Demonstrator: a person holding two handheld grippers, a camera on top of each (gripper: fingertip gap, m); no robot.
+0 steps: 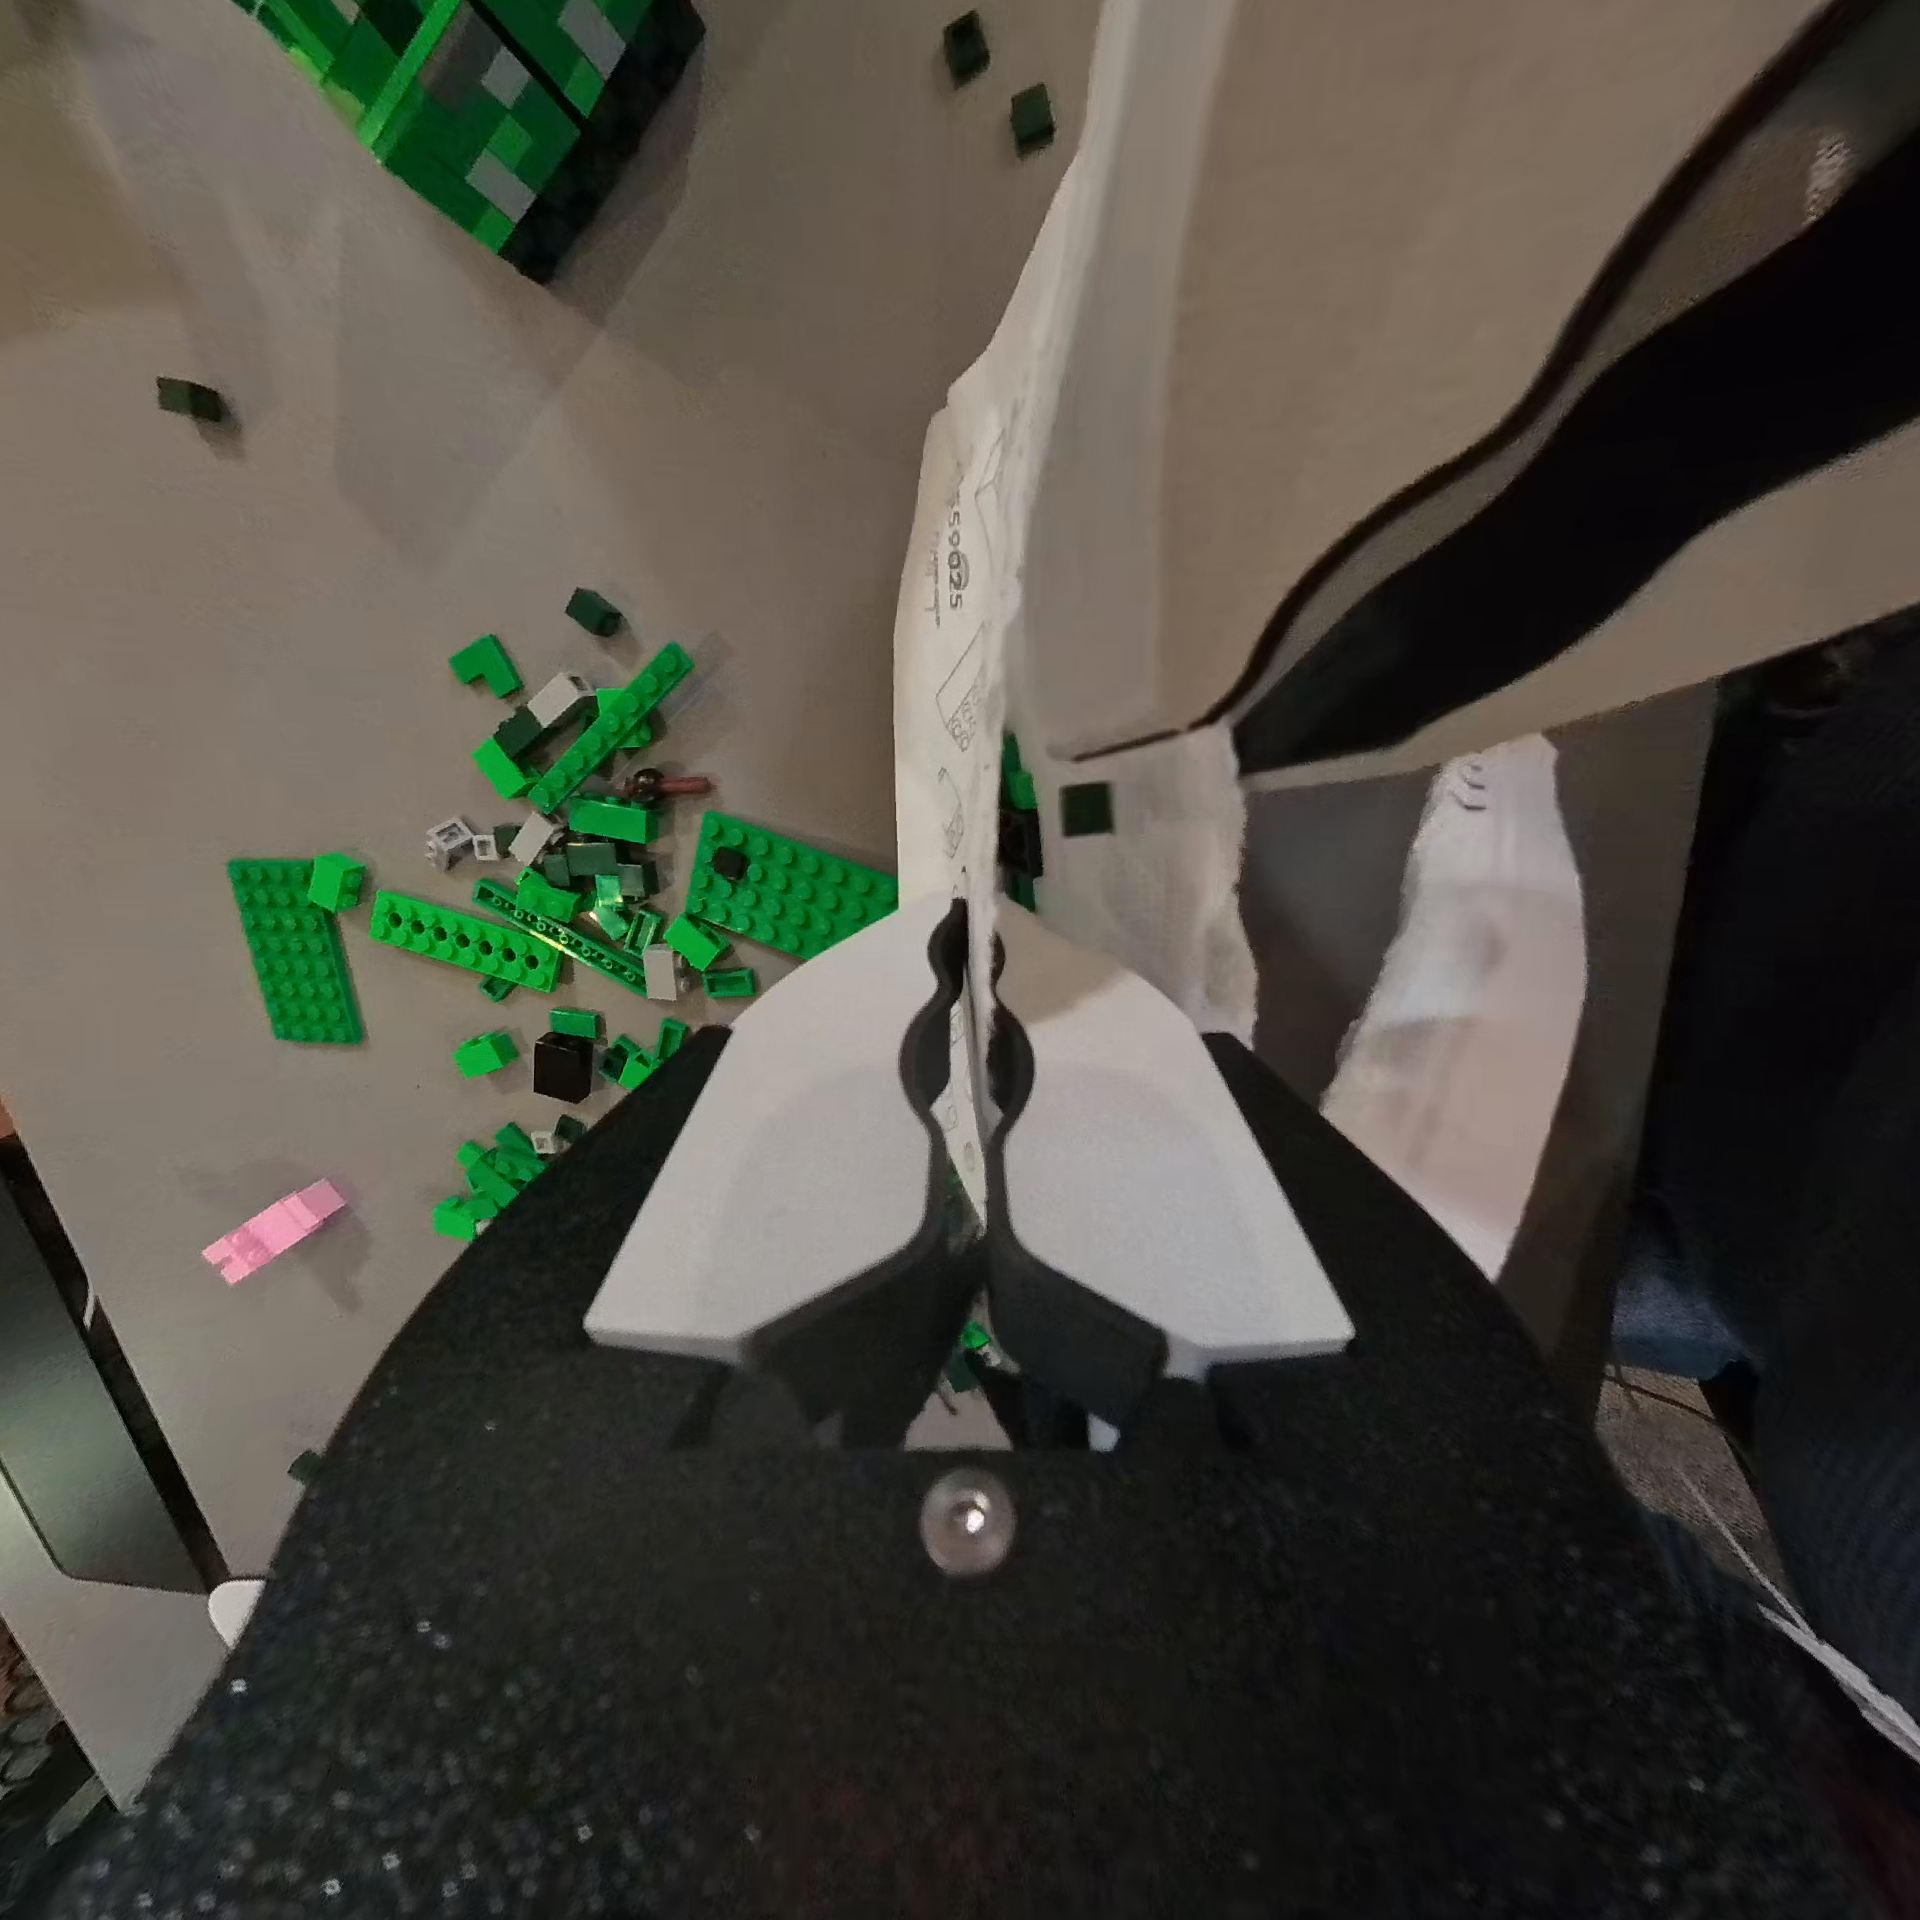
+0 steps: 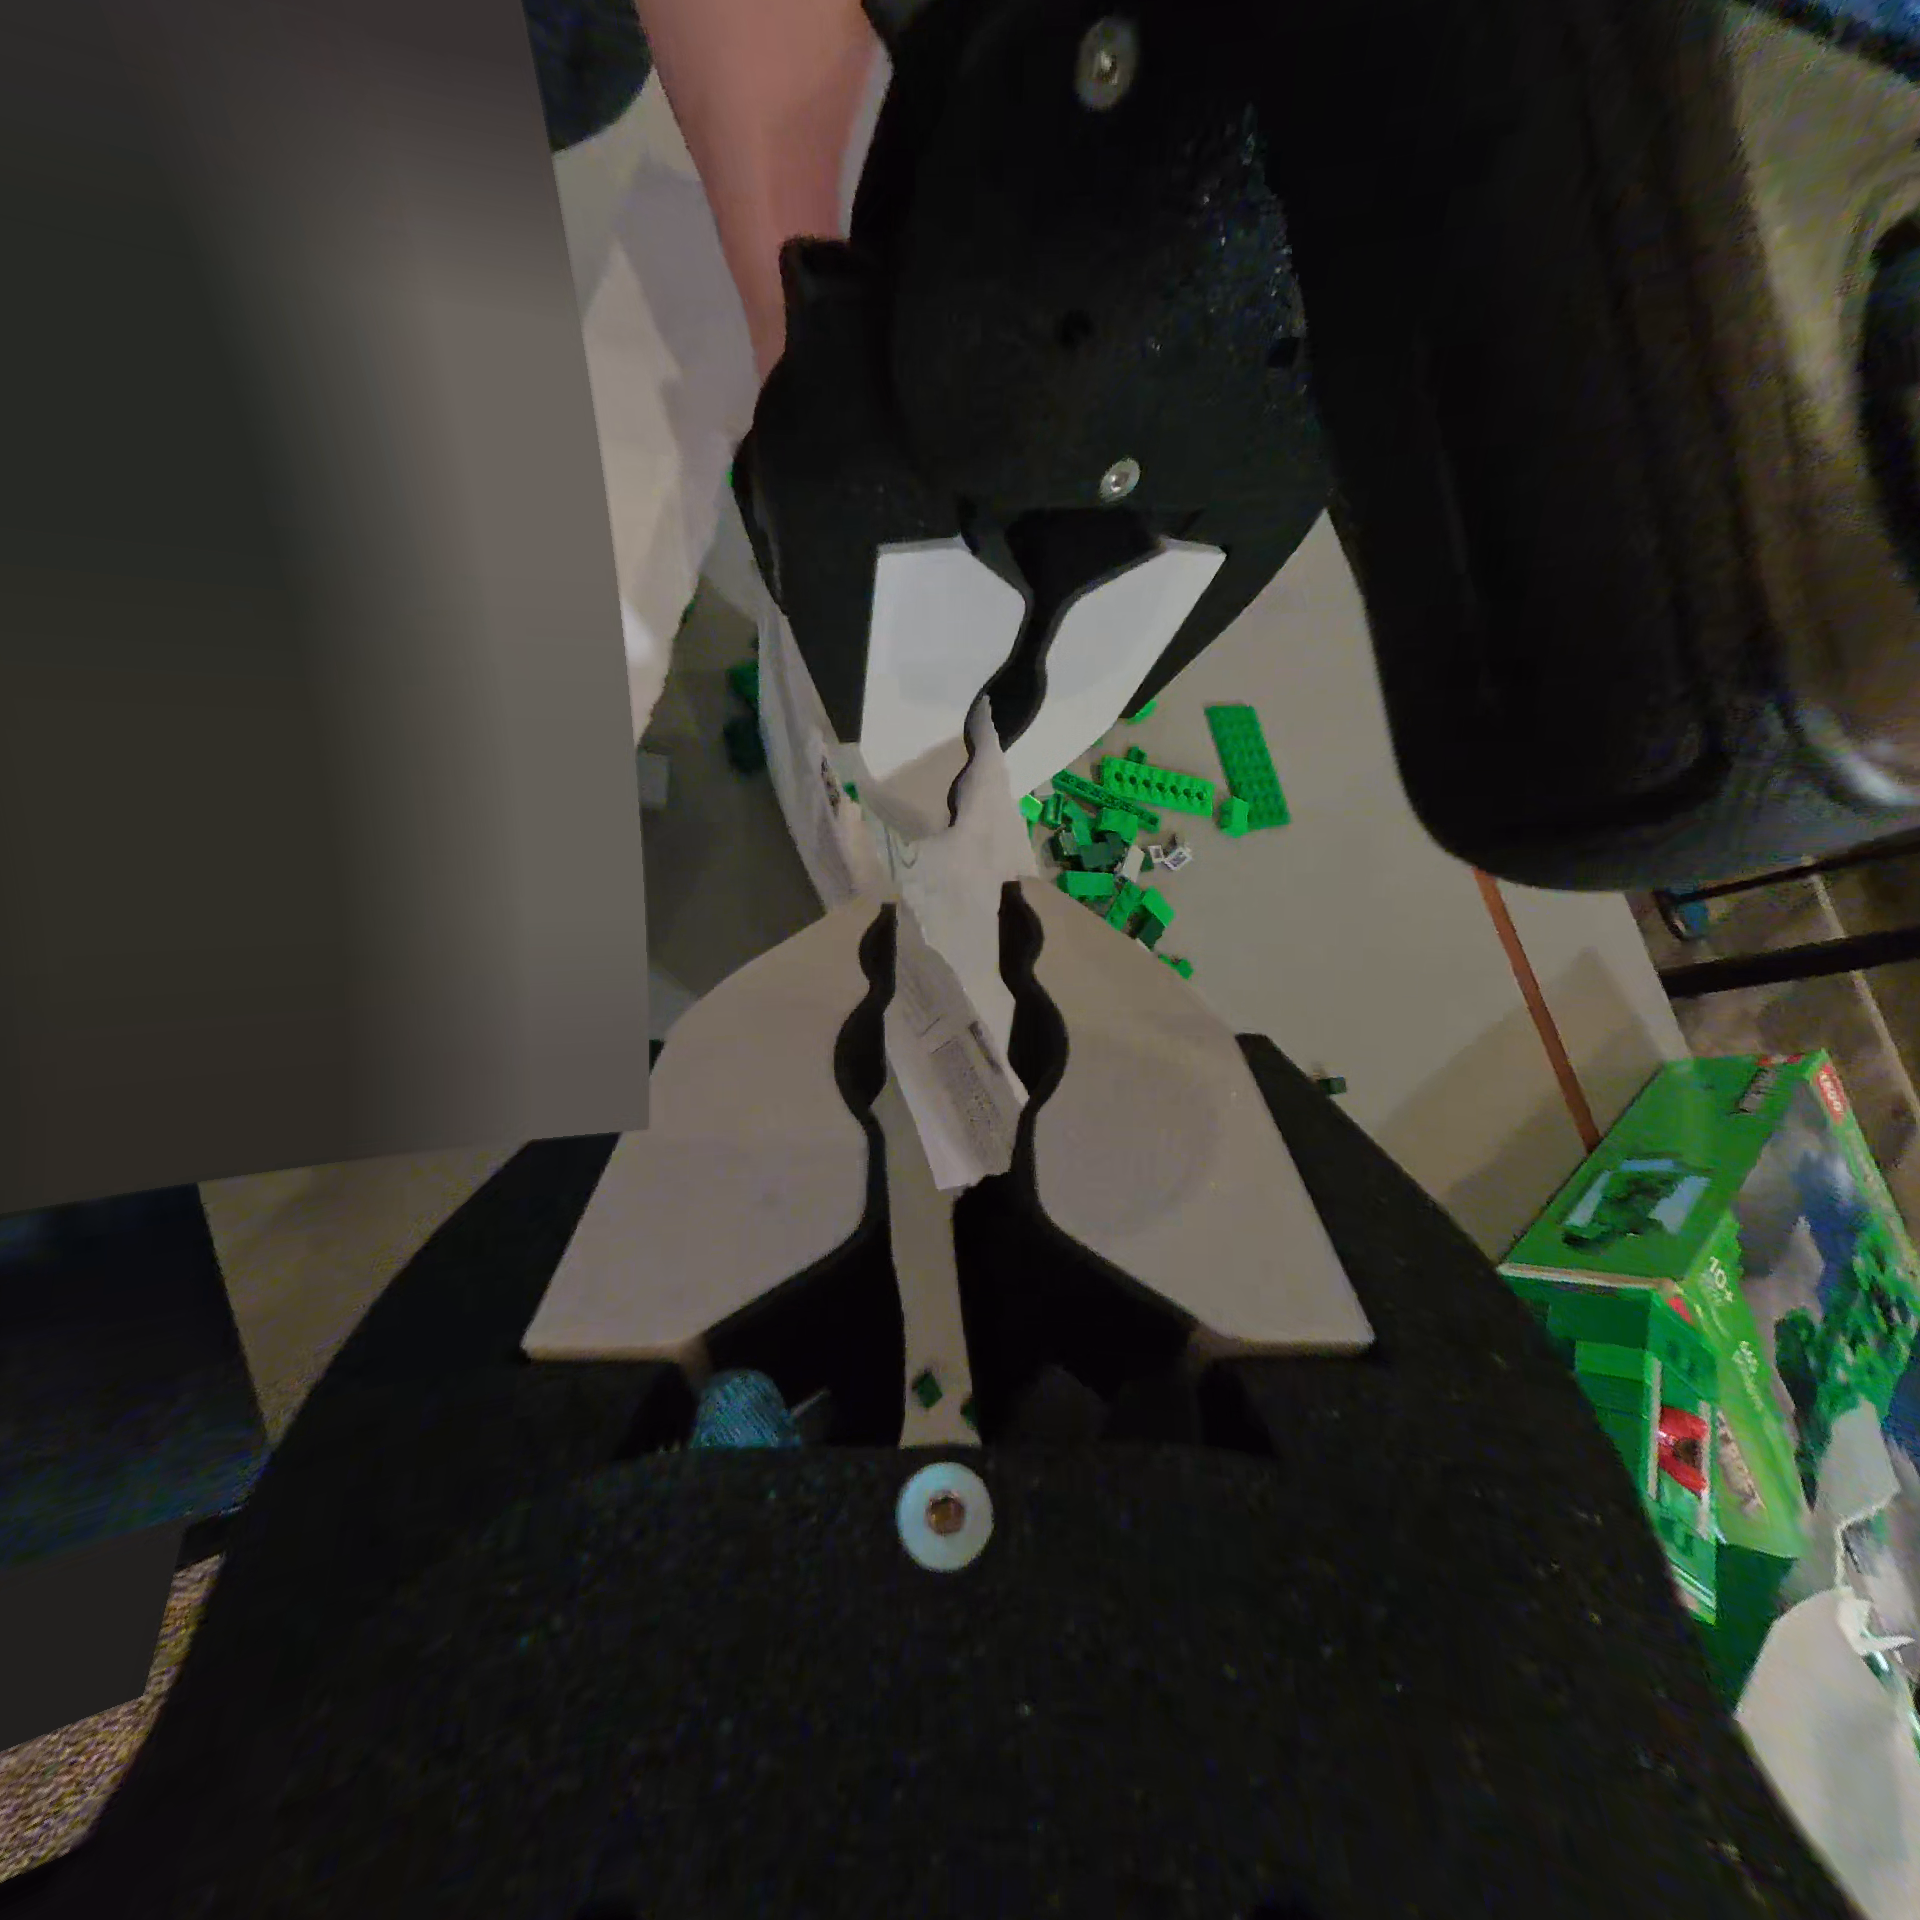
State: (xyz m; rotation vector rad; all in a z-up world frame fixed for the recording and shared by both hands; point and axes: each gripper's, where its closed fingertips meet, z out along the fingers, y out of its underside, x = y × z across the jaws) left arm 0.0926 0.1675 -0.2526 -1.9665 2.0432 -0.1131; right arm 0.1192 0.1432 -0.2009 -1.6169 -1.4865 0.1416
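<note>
The grey table (image 1: 343, 499) ran out at the lower left of my left view, with bare surface above the scatter of green bricks (image 1: 582, 883) at centre left and a built green block model (image 1: 499, 114) in the upper left corner. My two tools met tip to tip above the table, the left gripper (image 2: 971, 748) pointing down toward the right gripper (image 2: 951, 925) in the right view. Both pairs of jaws were closed narrow on the white paper bag (image 1: 966, 644), which stood edge-on between my left fingers. A green box (image 2: 1704, 1330) sat at the lower right, off the table.
</note>
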